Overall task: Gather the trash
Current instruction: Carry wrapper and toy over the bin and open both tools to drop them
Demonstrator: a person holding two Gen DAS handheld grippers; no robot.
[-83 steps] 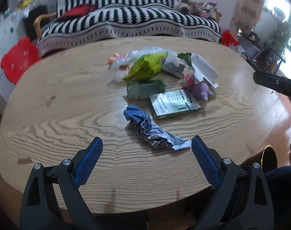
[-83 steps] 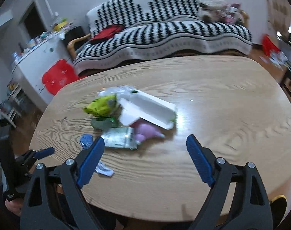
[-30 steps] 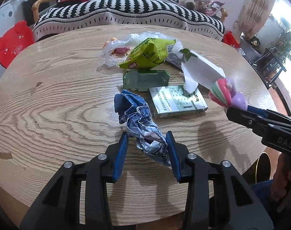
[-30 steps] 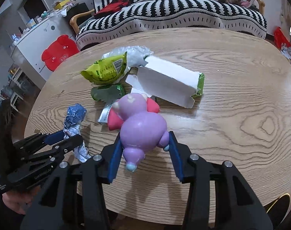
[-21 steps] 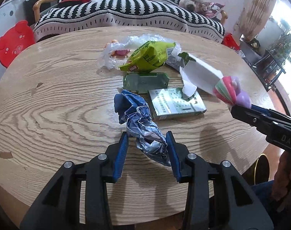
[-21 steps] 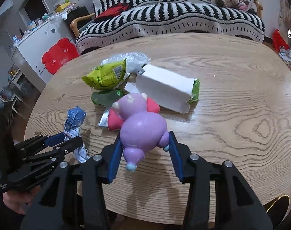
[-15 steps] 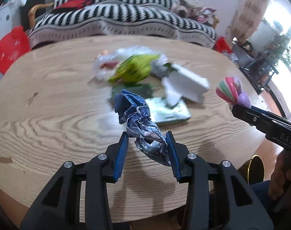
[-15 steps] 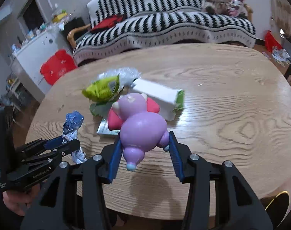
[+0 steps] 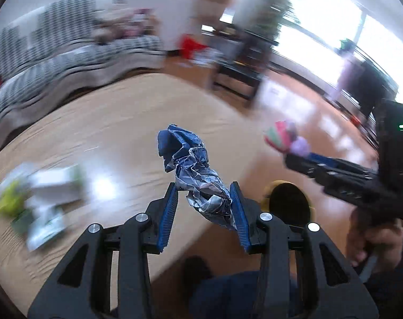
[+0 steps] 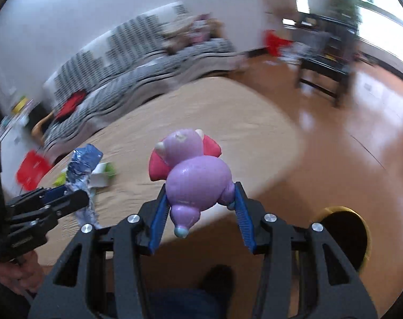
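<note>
Crumpled foil wrapper point(image 9: 198, 178) clamped in the left gripper point(image 9: 204, 212), lifted above the wooden table point(image 9: 100, 138). Purple toy point(image 10: 196, 178) pinched between the right gripper point(image 10: 200, 212) pads, likewise off the table edge. Yellow-rimmed bin point(image 10: 344, 234) on the floor below. Remaining litter point(image 9: 42, 191) blurred on the tabletop.

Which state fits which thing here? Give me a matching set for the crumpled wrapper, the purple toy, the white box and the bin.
Things:
1. crumpled wrapper
2. purple toy
3. white box
4. bin

States:
A. lying on the table among other litter
B. standing on the floor beyond the table edge
C. clamped in the left gripper
D. clamped in the right gripper

Pairs: 1-C, 2-D, 3-A, 4-B
</note>
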